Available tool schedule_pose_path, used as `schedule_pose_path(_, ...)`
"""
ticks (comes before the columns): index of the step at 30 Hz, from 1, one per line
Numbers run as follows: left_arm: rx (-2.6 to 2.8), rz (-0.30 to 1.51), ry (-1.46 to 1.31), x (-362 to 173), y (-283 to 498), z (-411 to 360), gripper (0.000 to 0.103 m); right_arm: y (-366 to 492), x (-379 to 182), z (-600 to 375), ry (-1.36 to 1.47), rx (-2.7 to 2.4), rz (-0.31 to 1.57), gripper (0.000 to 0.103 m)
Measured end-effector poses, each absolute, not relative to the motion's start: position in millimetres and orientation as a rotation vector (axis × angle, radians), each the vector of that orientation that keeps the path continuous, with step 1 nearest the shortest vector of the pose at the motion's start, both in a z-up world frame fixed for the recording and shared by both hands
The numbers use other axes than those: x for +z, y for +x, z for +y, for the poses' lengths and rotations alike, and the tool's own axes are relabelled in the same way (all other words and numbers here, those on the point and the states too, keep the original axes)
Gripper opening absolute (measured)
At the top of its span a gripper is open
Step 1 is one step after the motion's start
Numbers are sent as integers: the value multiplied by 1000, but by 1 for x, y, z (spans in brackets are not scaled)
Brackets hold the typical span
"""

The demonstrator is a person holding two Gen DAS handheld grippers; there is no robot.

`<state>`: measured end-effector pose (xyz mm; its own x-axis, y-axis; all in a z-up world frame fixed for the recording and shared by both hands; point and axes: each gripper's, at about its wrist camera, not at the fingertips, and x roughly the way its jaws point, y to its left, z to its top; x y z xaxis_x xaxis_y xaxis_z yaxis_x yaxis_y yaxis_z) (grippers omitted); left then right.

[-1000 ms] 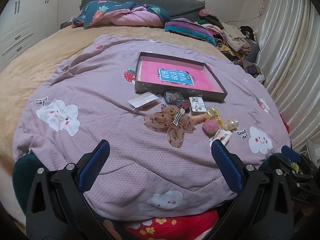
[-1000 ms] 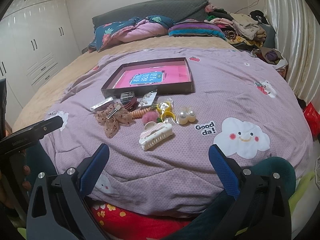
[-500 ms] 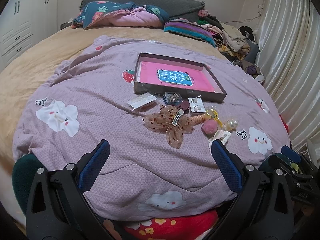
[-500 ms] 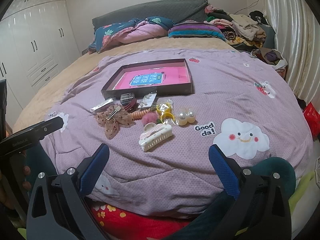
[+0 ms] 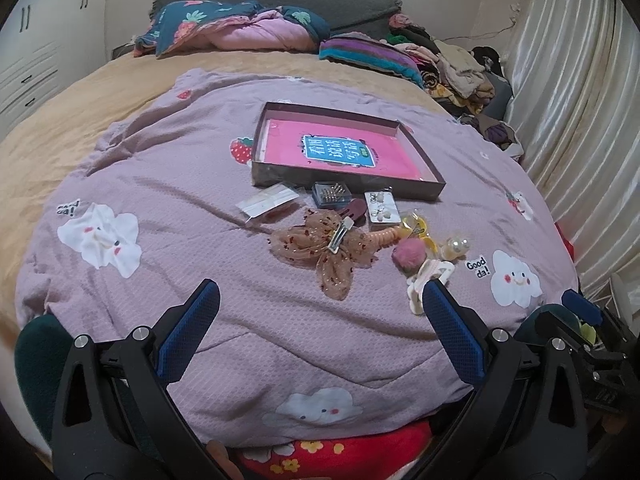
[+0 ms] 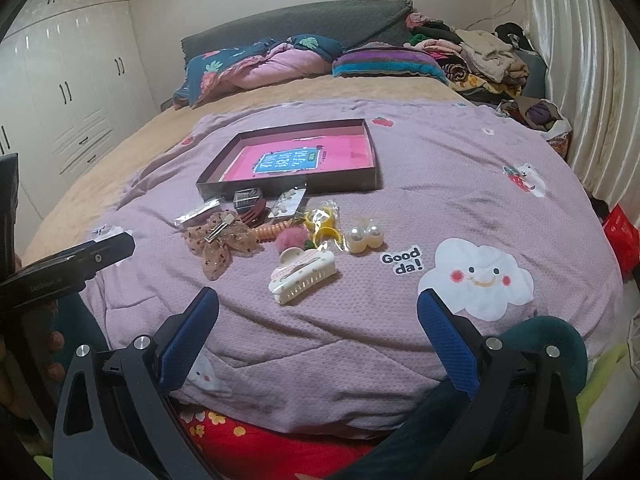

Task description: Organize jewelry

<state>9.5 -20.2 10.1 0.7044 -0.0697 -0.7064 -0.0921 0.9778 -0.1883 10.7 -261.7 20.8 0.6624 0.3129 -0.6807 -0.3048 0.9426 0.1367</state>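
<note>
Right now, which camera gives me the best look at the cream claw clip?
The right wrist view. The cream claw clip lies whole and unobstructed on the purple blanket, just ahead of the open right gripper. In the left wrist view the clip is smaller, and one blue finger of the left gripper overlaps it.

A bed [image 5: 60, 128] carries a lilac cloud-print quilt [image 5: 180, 208]. On the quilt lie a shallow pink-lined tray [image 5: 344, 178], a gauzy bow clip [image 5: 324, 246], a cream claw clip [image 6: 304, 276] and pearl bobbles [image 6: 366, 236].
</note>
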Motion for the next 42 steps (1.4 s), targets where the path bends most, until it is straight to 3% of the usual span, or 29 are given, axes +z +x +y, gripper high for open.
schedule_pose_path(24,55,892,-258,-28,75,27,95,74,-19,-242,-87,406,910,99)
schedule_pose_path(37,-102,988,-133,-59,122,-9,95,115,-65,-203,-178,463,990,99)
schedule_pose_path(40,-114,1015,-116,-67,127,-14,92,124,-74,-197,-219,460,993,99)
schedule_pose_path(42,-121,1031,-108,-73,128,-17,81,126,-79,-195,-233,468,1006,98)
